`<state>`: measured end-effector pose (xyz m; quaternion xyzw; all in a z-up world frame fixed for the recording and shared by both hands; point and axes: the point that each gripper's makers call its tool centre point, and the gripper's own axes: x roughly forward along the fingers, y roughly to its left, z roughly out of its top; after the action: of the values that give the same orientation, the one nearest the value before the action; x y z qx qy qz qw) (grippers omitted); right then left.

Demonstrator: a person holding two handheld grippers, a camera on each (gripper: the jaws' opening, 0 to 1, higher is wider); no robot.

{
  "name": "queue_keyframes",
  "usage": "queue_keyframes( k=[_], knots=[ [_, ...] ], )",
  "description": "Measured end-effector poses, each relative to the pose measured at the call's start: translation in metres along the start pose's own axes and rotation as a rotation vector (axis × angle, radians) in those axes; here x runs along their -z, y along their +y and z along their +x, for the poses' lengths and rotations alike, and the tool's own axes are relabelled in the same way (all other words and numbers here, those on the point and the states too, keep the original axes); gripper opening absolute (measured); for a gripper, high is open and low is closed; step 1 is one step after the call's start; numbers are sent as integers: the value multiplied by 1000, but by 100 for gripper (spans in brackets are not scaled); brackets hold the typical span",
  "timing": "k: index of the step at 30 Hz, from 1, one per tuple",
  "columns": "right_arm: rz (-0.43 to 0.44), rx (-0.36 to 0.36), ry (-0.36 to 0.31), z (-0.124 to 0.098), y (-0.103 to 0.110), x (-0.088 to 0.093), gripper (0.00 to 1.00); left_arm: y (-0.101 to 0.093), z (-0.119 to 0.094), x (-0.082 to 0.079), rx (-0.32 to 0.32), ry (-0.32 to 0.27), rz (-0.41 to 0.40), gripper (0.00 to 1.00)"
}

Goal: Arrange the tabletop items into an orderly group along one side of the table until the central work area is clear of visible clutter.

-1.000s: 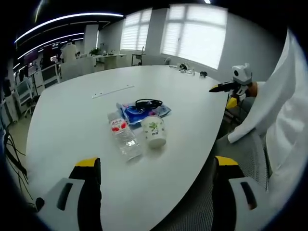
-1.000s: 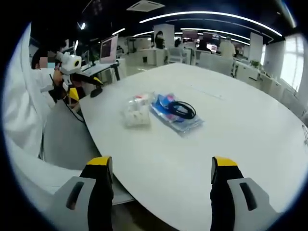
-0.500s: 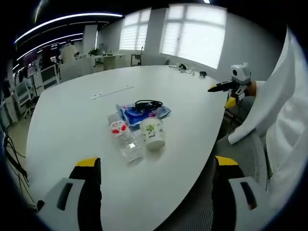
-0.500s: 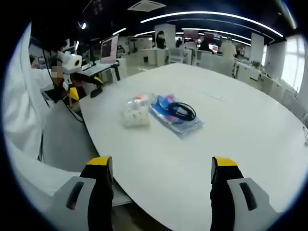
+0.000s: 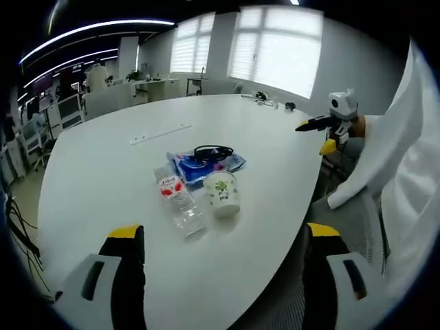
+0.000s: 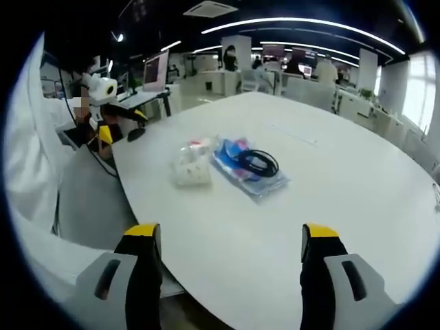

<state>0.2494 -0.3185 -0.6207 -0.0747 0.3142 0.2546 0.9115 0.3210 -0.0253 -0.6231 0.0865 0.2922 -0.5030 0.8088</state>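
Left gripper (image 5: 218, 258) and right gripper (image 6: 225, 258), jaws spread and empty at frame bottom; mid-frame on the white table (image 5: 103, 179) lie a clear plastic bottle (image 5: 178, 201), white paper cup (image 5: 222, 194), then blue packet (image 5: 206, 161) with black glasses (image 5: 212, 151)

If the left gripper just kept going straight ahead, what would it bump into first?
Probably the paper cup or the water bottle lying beside it; both sit ahead between the open jaws of the left gripper. Depth is unclear, and it may pass above them.
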Motion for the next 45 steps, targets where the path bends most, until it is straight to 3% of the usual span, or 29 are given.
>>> queue_keyframes(
  k=[18, 45],
  knots=[
    [-20, 2, -29, 14, -14, -19, 80, 10, 9, -16, -1, -17, 22, 98],
    [-27, 17, -67, 62, -50, -60, 72, 25, 32, -43, 13, -31, 49, 97]
  ],
)
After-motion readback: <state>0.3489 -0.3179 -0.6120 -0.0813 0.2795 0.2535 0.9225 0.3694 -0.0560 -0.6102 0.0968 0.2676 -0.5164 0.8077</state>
